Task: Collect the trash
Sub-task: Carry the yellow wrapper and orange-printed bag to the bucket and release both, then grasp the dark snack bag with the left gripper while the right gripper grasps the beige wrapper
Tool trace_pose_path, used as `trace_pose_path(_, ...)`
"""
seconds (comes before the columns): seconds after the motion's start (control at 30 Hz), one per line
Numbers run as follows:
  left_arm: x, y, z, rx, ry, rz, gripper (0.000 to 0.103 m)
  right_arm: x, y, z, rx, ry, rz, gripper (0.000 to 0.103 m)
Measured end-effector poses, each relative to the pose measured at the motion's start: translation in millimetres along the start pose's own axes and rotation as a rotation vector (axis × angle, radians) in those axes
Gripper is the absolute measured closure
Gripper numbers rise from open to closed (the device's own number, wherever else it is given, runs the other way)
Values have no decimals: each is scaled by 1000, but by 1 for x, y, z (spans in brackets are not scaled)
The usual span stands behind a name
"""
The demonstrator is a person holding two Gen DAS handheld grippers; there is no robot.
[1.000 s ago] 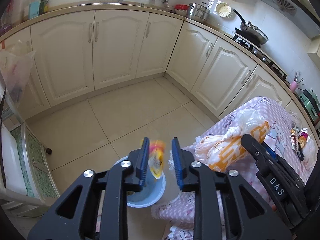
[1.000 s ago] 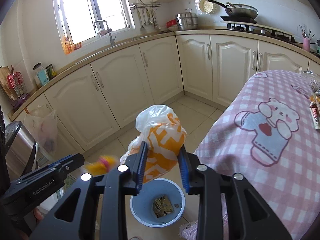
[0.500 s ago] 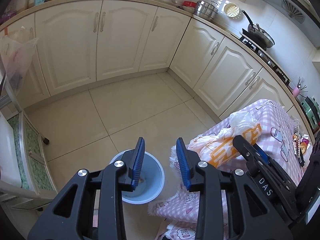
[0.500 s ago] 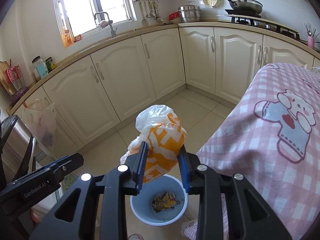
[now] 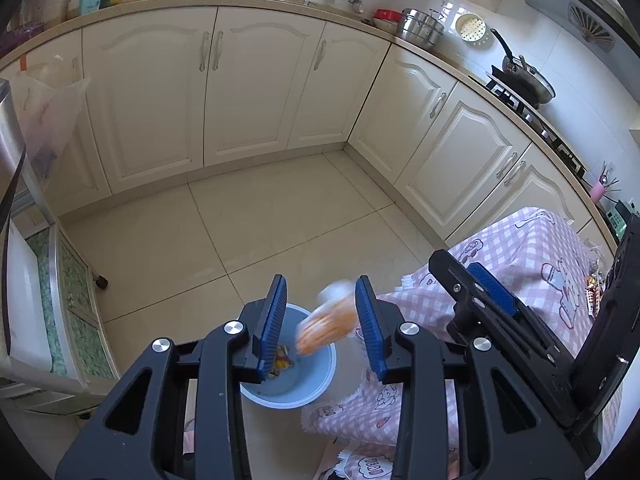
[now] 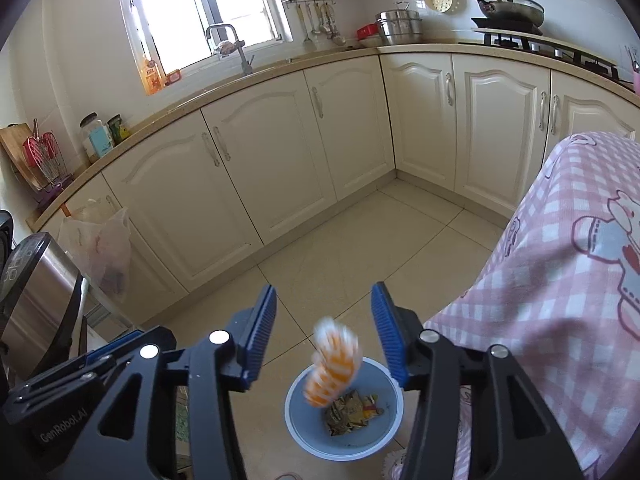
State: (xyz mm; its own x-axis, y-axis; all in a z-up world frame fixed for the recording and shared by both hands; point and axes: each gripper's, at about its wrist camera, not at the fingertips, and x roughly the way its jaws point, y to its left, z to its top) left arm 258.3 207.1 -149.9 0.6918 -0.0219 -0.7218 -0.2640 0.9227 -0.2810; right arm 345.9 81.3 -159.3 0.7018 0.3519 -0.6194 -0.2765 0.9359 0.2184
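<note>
Beige tiled floor [image 6: 360, 240], blue bin [image 6: 296, 432] standing on it, beside cloth-covered table [image 6: 560, 300]

left gripper [image 5: 320, 316] — black plastic frame, triangular cut-outs, silver round screws, blue ribbed pads | right gripper [image 6: 324, 336] — same black build, blue ribbed pads, silver screws | markings: white "GenRobot.AI" lettering on the left gripper's side, seen from the right wrist

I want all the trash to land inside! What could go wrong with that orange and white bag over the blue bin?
1. The orange and white plastic bag is blurred in mid-air between the opening right tongs, touching neither pad; being light, it could drift past the blue bin rim.
2. It may perch on the wrappers and spill out.
3. The pink checked tablecloth hangs close by and could snag it.
</note>
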Motion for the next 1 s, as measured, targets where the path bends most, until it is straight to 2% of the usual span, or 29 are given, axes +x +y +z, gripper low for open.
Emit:
trace_pose_path(0.13,-12,-11,-1,17,-14,-13,68,-20,-6,3,17,-19,-8,54)
trace_pose_path(0.27,-27,-30,-1,41,-33,-42,67,-57,-19,10,29,-75,-36,54)
trace_pose_path(0.47,-52,-83,-6,118,-65,-118,65,-128,-55,17,51,-179,-111,51)
trace_pose_path(0.77,-71,-190,-35,297,-57,-259,62,-228,-148,8,138,-290,-290,48)
trace_pose_path(0.93,-65,-256,-58,373,-11,-352,62,-274,-215,-8,212,-316,-418,46)
trace_pose_path(1.0,-56,-279,-66,388,20,-381,62,-286,-243,-14,246,-302,-460,45)
